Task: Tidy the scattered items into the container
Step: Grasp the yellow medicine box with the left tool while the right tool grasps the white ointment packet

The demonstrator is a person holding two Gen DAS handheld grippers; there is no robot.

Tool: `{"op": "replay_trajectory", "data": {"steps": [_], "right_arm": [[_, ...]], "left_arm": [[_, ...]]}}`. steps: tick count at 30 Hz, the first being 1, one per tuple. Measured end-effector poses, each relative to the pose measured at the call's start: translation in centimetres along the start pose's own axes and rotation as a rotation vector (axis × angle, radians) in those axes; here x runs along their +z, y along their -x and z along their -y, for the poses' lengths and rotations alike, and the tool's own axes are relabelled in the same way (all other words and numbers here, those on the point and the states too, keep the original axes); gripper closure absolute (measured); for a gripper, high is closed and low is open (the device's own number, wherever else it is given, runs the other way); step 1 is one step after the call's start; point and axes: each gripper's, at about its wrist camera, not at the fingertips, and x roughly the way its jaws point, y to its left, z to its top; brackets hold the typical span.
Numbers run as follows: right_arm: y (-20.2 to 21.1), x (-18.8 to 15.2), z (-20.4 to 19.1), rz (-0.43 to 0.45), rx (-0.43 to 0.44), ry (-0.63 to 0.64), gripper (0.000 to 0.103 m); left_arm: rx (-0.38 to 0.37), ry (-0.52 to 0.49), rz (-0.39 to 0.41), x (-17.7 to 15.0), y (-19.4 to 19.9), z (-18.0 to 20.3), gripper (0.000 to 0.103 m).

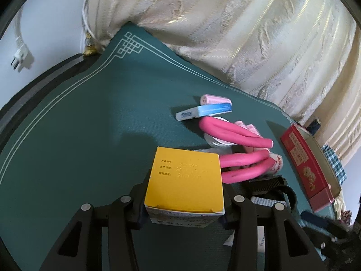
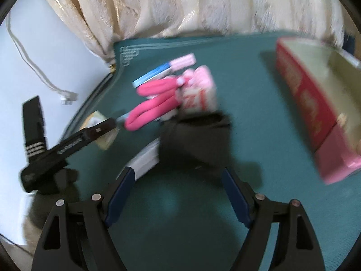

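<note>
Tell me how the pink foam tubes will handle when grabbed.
The pink foam tubes lie bent and looped, so they are probably floppy and would sag from a grip. They look like foam: likely light and squashy. Tangled together, they may drag neighbours along.

Box point(image 1: 183, 180) betw left gripper point(image 1: 183, 199) jaws, foam rollers point(image 1: 239, 135) behind, container point(image 1: 309, 158) right

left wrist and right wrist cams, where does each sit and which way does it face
Left wrist: sits on the left hand-held gripper, tilted down at the green table mat; its black fingers clamp a yellow cardboard box.
Right wrist: sits on the right hand-held gripper, tilted down at the mat; its blue-padded fingers stand open and empty, the left gripper showing at left.
Shared: pink foam tubes, open red cardboard container, cream curtain.
</note>
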Motion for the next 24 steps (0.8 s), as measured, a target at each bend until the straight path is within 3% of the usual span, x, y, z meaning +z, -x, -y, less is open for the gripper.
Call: {"op": "replay_trajectory", "data": {"steps": [5,13,14,16,18,21,24], "right_arm": [[-1.9,-0.1,-1.2,-0.069,0.128,-0.062,0.021],[-5.0,1.0,-3.4,-0.092,0.102,-0.056,0.023],[-5.3,1.0,-3.6,-0.084,0.085,-0.048,0.026],[-5.7,1.3,-4.0,-0.076,0.037,-0.021,0.045],[-6.0,1.4,-4.3,-0.073,-0.022,0.012,0.058],[-5.9,1.2,-4.5,-0.067,-0.010,0.027,0.065],[-5.2,0.9,-5.2,-0.050,0.048,0.052,0.079]], "left_arm": [[-0.014,0.006,0.017,-0.1,0.4,-0.5,0.055],[-0.055,0.025,0.005,-0.1,0.3,-1.2,0.055],[-0.059,0.028,0.004,-0.2,0.2,-1.2,0.055],[-0.066,0.037,0.003,-0.2,0.2,-1.4,0.055],[-0.070,0.047,0.001,-0.2,0.1,-1.6,0.055],[-0.075,0.063,-0.001,-0.2,0.1,-1.8,0.055],[-0.076,0.071,-0.002,-0.2,0.0,-2.0,0.055]]}}
